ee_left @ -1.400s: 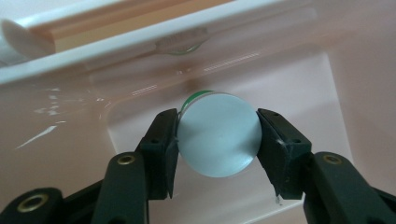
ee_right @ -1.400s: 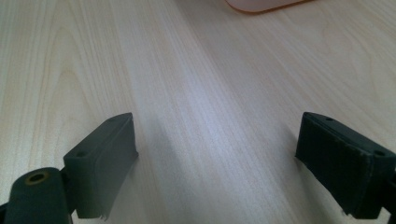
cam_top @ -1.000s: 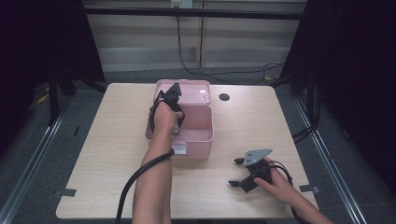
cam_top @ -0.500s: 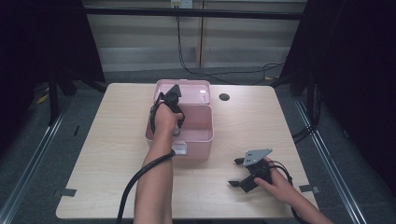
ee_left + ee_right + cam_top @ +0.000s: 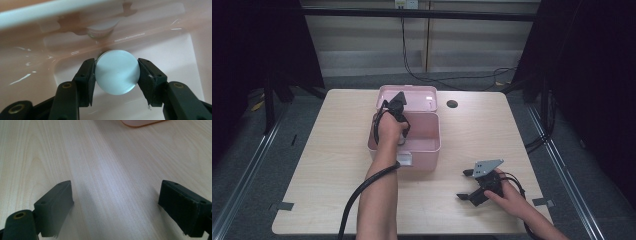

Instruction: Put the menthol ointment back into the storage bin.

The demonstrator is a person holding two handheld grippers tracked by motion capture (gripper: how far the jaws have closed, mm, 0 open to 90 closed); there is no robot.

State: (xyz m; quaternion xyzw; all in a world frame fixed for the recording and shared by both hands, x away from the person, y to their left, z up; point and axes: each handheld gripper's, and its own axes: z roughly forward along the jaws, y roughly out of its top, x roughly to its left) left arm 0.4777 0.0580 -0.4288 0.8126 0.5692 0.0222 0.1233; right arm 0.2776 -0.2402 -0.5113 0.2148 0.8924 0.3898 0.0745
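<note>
Where left gripper clamps, pale round cap

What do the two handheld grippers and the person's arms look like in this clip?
Both grippers are black. The right gripper carries a grey three-cornered plate on top; the left gripper trails a thick black cable. Jaws are blocky black pads with small screw holes. Forearms are bare, no sleeves visible.

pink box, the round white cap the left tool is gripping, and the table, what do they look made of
Pink box: likely glossy moulded plastic; its inner walls throw bright streaks and mirror the cap. Round white cap, held between the jaws of the left tool: smooth matte plastic by its look, with a soft even sheen; what lies beneath it is hidden. Table: pale wood or wood-look laminate with straight grain lines and a dull sheen.
</note>
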